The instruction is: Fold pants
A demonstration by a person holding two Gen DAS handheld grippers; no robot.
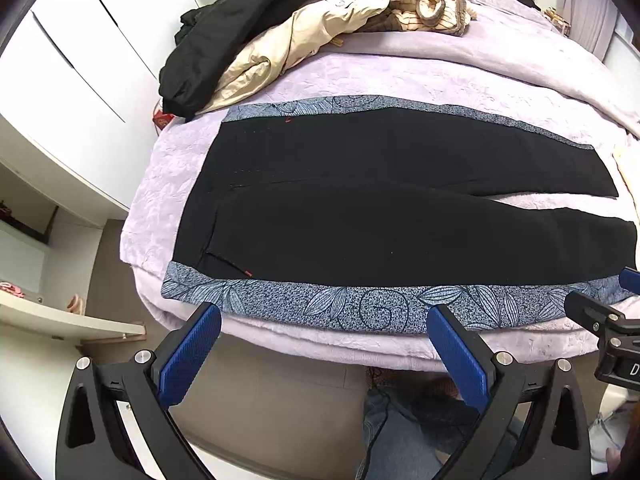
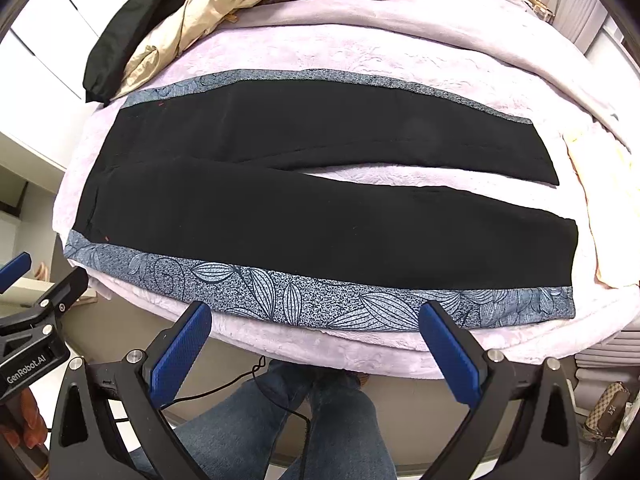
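- Black pants (image 1: pixel 360 208) lying flat across the middle of both views on a lilac bedspread (image 1: pixel 400 76), waistband toward the left of the frame, two legs running to the right.
- Blue-grey leaf-print strips (image 2: pixel 320 300) along the upper and lower long edges of the pants; lower strip close to the near edge of the bed.
- Legs together at the left, parting toward the right with a wedge of lilac cover showing between them.
- Small red stitch marks near the waistband, at upper left and lower left of the garment.
- Left gripper (image 1: pixel 324 344) at the bottom of its own view, blue pads (image 1: pixel 188 356) spread wide, nothing between them, tips just short of the lower printed strip and apart from it.
- Right gripper (image 2: pixel 316 340) likewise at the bottom of its view, blue pads (image 2: pixel 452 352) wide apart and empty, tips near the lower strip, contact not seen.
- Each gripper also visible at the edge of the other's view: right one at the right edge, left one at the left edge.
- Heap of clothes (image 1: pixel 304 28), beige and striped, beside a black garment (image 1: pixel 224 36) in the upper left of the frame, apart from the pants.
- White cabinet doors (image 1: pixel 80 40) at far left.
- Person's legs in blue jeans (image 2: pixel 280 424) at the bottom centre, below the bed edge.
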